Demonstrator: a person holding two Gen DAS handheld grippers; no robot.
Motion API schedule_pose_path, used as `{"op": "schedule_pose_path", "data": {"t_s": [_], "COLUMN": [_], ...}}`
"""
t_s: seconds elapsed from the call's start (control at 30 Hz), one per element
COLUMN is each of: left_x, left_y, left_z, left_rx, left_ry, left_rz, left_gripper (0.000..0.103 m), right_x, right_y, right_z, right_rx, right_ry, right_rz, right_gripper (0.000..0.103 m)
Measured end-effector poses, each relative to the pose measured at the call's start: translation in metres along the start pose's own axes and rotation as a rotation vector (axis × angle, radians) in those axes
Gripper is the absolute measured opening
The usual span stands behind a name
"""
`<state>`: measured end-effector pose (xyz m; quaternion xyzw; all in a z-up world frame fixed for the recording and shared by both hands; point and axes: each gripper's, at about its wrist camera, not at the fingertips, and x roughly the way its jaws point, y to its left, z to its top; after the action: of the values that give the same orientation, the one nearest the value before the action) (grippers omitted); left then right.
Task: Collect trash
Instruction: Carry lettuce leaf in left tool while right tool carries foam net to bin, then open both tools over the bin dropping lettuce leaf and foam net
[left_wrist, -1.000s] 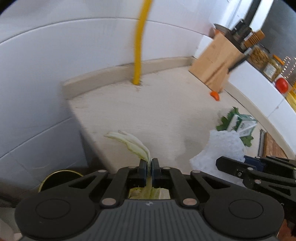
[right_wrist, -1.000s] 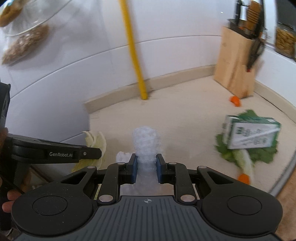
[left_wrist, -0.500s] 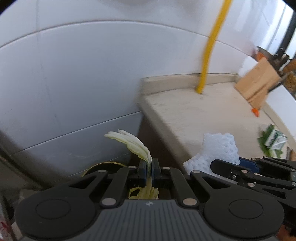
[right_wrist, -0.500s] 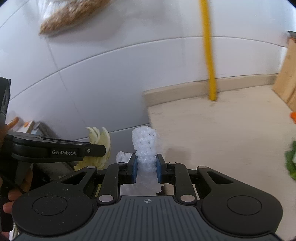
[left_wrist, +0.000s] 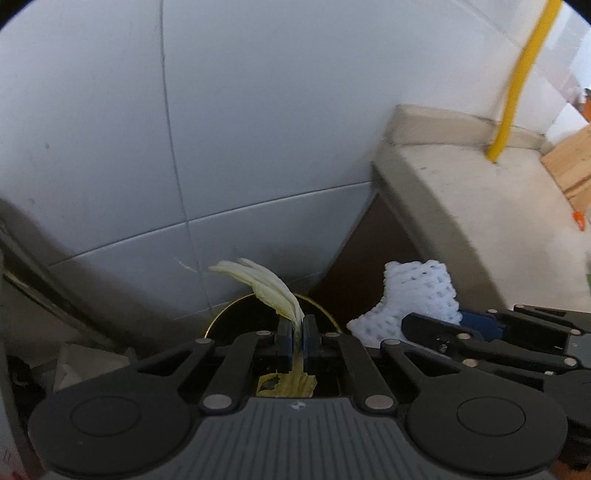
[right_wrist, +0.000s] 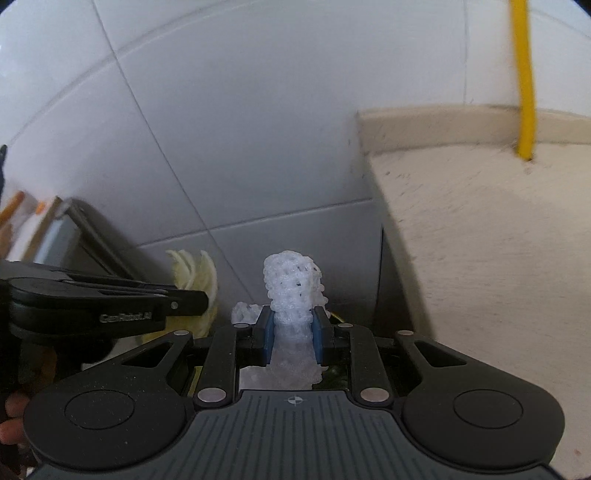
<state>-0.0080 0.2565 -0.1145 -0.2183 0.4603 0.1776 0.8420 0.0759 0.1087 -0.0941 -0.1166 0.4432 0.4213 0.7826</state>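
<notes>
My left gripper (left_wrist: 294, 326) is shut on a pale yellow-green cabbage leaf (left_wrist: 264, 284) and holds it over the dark round opening of a gold-rimmed trash bin (left_wrist: 236, 317) below the counter's left end. My right gripper (right_wrist: 292, 325) is shut on a white foam fruit net (right_wrist: 291, 284), just right of the left gripper. The net also shows in the left wrist view (left_wrist: 417, 291), and the leaf shows in the right wrist view (right_wrist: 195, 269) behind the left gripper's fingers (right_wrist: 177, 301).
The beige counter (right_wrist: 498, 240) ends at a sharp left edge beside the bin. A white tiled wall (left_wrist: 221, 129) stands behind. A yellow pipe (right_wrist: 524, 81) rises from the counter's back. A wooden knife block (left_wrist: 569, 166) and an orange scrap (left_wrist: 580, 219) are far right.
Both grippers have swung left off the counter with their loads. The counter items slid out of view to the right, and the bin's opening now lies under the left gripper.
</notes>
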Motion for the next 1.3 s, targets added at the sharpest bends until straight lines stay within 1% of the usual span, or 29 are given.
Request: {"op": "schedule_pose_path", "data": {"t_s": [0.07, 0.1, 0.2, 0.3, 0.4, 0.53, 0.63, 0.7, 0.8, 0.9, 0.93, 0.97, 1.13, 1.3], "left_x": [0.013, 0.018, 0.033, 0.044, 0.051, 0.053, 0.054, 0.054, 0.053, 0.054, 0.053, 0.052, 0.053, 0.051], "left_y": [0.004, 0.006, 0.01, 0.016, 0.021, 0.029, 0.032, 0.034, 0.035, 0.033, 0.034, 0.035, 0.035, 0.035], "left_z": [0.002, 0.002, 0.0, -0.001, -0.001, 0.002, 0.005, 0.006, 0.005, 0.006, 0.006, 0.006, 0.007, 0.008], "left_rx": [0.005, 0.001, -0.006, -0.014, -0.031, -0.073, -0.105, -0.115, -0.118, -0.11, -0.112, -0.115, -0.105, -0.094], "left_ry": [0.032, 0.045, 0.077, 0.101, 0.121, 0.122, 0.111, 0.112, 0.116, 0.116, 0.116, 0.116, 0.116, 0.108], "left_rz": [-0.002, 0.003, 0.012, 0.017, 0.021, 0.023, 0.024, 0.026, 0.016, 0.018, 0.016, 0.015, 0.008, 0.007], "left_gripper": [0.002, 0.002, 0.002, 0.003, 0.007, 0.007, 0.008, 0.008, 0.008, 0.008, 0.008, 0.008, 0.008, 0.008], "right_x": [0.015, 0.022, 0.042, 0.058, 0.072, 0.088, 0.098, 0.106, 0.112, 0.116, 0.117, 0.123, 0.119, 0.101], "right_y": [0.001, 0.002, 0.006, 0.007, 0.007, 0.008, 0.007, 0.007, 0.008, 0.006, 0.006, 0.006, 0.005, 0.007], "right_z": [0.002, 0.002, 0.001, 0.001, -0.002, -0.004, -0.003, -0.005, -0.006, -0.006, -0.006, -0.006, -0.005, -0.002], "right_rx": [0.002, 0.003, -0.001, -0.004, 0.001, 0.011, 0.012, 0.008, 0.018, 0.029, 0.029, 0.028, 0.05, 0.051], "right_ry": [0.026, 0.036, 0.068, 0.098, 0.121, 0.145, 0.161, 0.175, 0.188, 0.194, 0.195, 0.195, 0.187, 0.161], "right_rz": [0.004, 0.007, 0.0, -0.011, -0.007, -0.01, -0.012, -0.015, -0.019, -0.02, -0.024, -0.027, -0.036, -0.042], "right_gripper": [0.029, 0.033, 0.036, 0.04, 0.041, 0.042, 0.048, 0.049, 0.052, 0.058, 0.062, 0.062, 0.062, 0.062]}}
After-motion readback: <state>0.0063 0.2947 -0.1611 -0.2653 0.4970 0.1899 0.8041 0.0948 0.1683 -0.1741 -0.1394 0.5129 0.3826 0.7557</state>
